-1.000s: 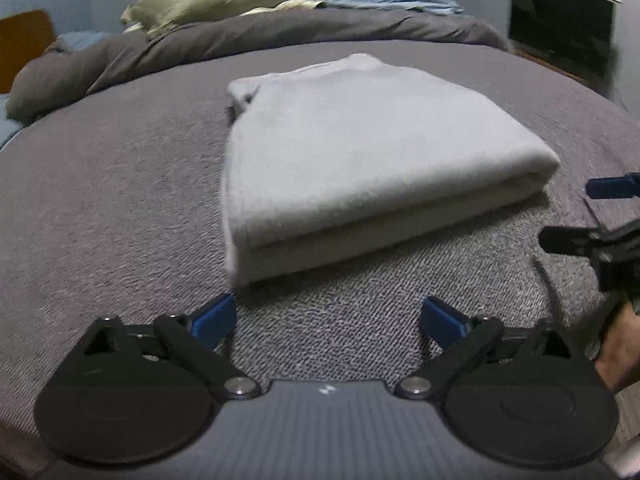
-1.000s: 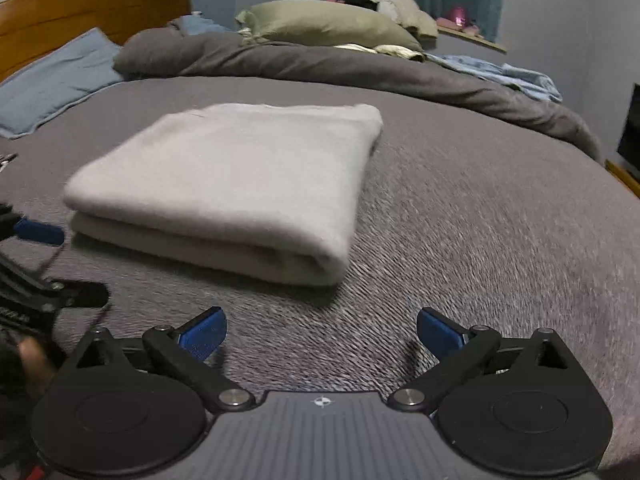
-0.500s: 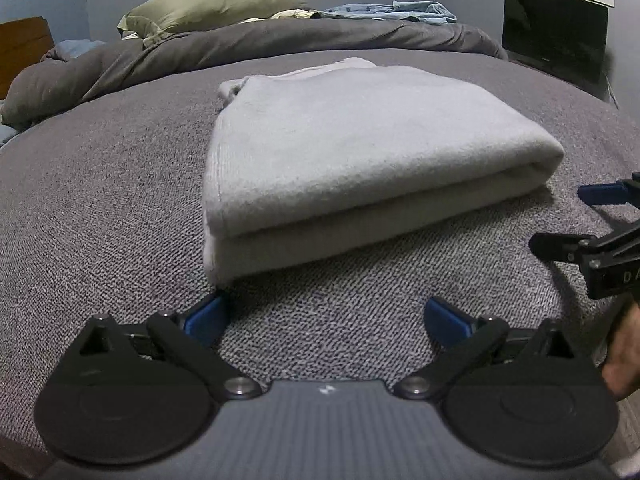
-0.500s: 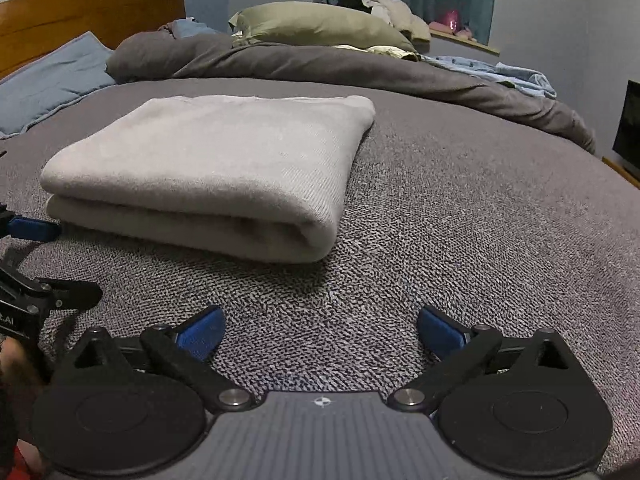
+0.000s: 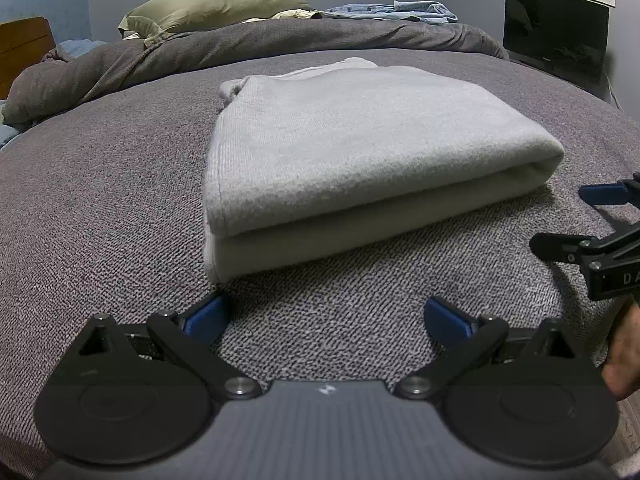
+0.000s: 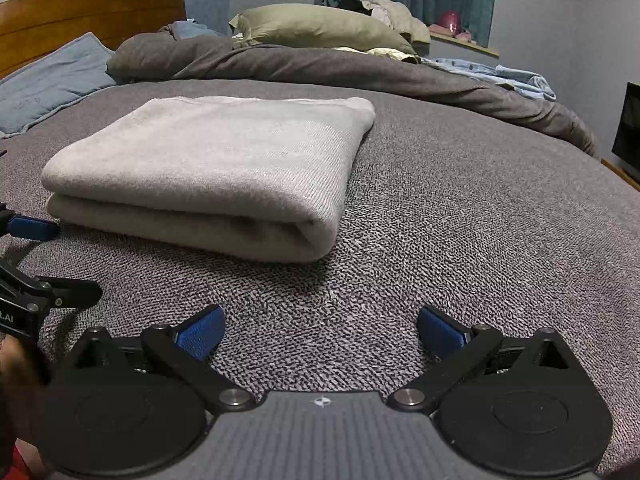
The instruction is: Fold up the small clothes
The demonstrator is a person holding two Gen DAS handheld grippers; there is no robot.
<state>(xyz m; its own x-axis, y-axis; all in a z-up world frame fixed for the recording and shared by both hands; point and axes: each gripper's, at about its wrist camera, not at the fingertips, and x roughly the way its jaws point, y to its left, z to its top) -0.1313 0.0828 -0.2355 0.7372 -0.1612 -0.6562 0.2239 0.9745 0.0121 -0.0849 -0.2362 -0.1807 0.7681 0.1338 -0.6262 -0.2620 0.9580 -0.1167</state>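
Since a second ago both cameras have dropped lower and drawn nearer to the folded grey garment (image 5: 360,148), so it now fills more of each view; the garment itself has not shifted on the bed (image 5: 100,200). It lies in the middle of the grey bedspread, doubled over into two thick layers.

The left tongs (image 5: 326,316) are spread wide and hold nothing, with the left blue pad just beside the garment's near left corner. The right tongs (image 6: 320,330) are equally wide and empty, sitting off the rounded right end of the bundle.

The risk from here, as I judge it, is that a pinch at the near edge catches only the top layer, so a lift would peel the fold apart. The soft bedspread could also be nipped along with the cloth.

The garment's long axis seems to run left to right across the near side, though the fisheye makes this uncertain. The rounded fold faces the right tongs and the open hemmed edges face left.
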